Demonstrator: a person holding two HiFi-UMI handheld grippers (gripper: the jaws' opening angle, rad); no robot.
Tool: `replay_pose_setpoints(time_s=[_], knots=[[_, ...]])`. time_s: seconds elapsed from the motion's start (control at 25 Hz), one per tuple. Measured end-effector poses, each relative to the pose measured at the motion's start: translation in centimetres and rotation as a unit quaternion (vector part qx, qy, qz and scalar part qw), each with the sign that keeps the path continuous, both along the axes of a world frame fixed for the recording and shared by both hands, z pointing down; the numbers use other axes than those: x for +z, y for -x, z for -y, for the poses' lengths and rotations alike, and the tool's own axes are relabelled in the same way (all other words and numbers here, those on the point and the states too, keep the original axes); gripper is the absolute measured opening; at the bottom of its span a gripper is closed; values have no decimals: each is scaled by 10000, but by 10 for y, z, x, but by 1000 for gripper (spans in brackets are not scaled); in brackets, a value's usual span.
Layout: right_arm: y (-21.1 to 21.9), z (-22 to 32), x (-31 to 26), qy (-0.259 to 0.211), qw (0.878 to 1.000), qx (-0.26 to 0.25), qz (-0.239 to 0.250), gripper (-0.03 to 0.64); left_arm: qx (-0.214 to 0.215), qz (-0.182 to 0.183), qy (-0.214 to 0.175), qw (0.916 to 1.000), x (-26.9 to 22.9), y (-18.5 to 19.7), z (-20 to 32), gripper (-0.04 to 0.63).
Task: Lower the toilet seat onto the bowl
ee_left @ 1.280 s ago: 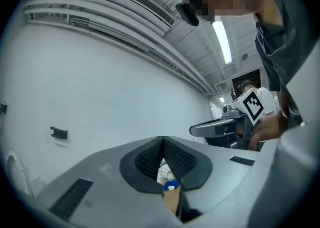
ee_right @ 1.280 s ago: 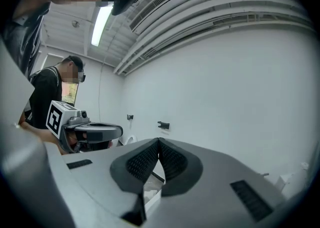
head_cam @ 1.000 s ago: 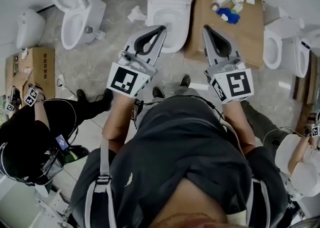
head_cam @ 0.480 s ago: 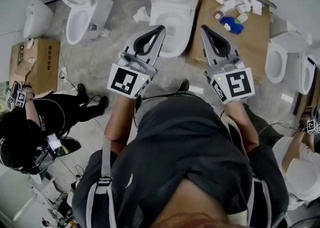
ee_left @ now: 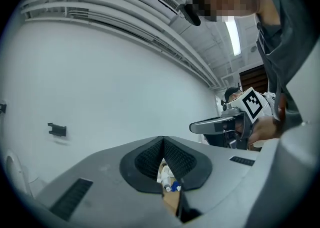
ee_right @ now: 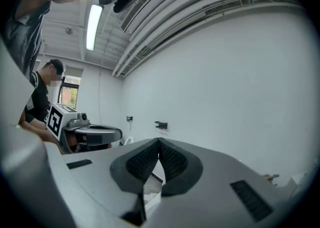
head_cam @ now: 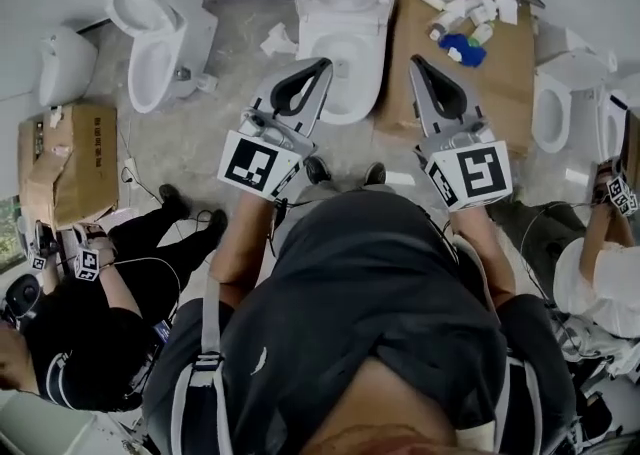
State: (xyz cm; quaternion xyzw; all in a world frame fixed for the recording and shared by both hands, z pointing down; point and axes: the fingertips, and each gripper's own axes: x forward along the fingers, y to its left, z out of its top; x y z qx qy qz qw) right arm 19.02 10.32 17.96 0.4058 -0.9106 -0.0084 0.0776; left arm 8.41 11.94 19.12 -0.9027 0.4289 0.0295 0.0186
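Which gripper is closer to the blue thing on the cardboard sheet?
Right. The right gripper ends just short of the blue item; the left gripper is farther off, over the toilet bowl.

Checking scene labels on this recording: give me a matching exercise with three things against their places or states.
Things:
1. left gripper
2. blue object
3. cardboard box

Places or states:
A. near the left edge of the head view
B. jaws together, nothing held
C. on the cardboard sheet right of the middle toilet

Pairs: 1-B, 2-C, 3-A.
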Motion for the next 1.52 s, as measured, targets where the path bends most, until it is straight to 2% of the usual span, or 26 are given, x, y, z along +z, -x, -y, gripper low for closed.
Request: replay_pose_setpoints(time_s=[0.2, 0.56, 0.64, 0.8, 1.08, 1.52], knots=[[31, 1, -10, -132, 9995, 294, -44, 6, 293, 1, -179, 9994, -9, 32, 6, 3], [60, 0, -8, -160, 9982, 549, -169, 7, 487, -123, -141, 9986, -5, 66, 11, 3], [59, 4, -6, -119, 9982, 540, -210, 8, 477, -196, -49, 9987, -3, 64, 15, 3], [50, 21, -1, -52, 9986, 489, -173, 7, 429, -104, -46, 9990, 0, 56, 27, 3], [46, 52, -9, -84, 9999, 102, -29, 8, 127, -18, -24, 9999, -8, 46, 50, 3], [16, 102, 1, -5, 9993, -354, 133, 7, -295, 106, 105, 9995, -4, 9, 85, 3]])
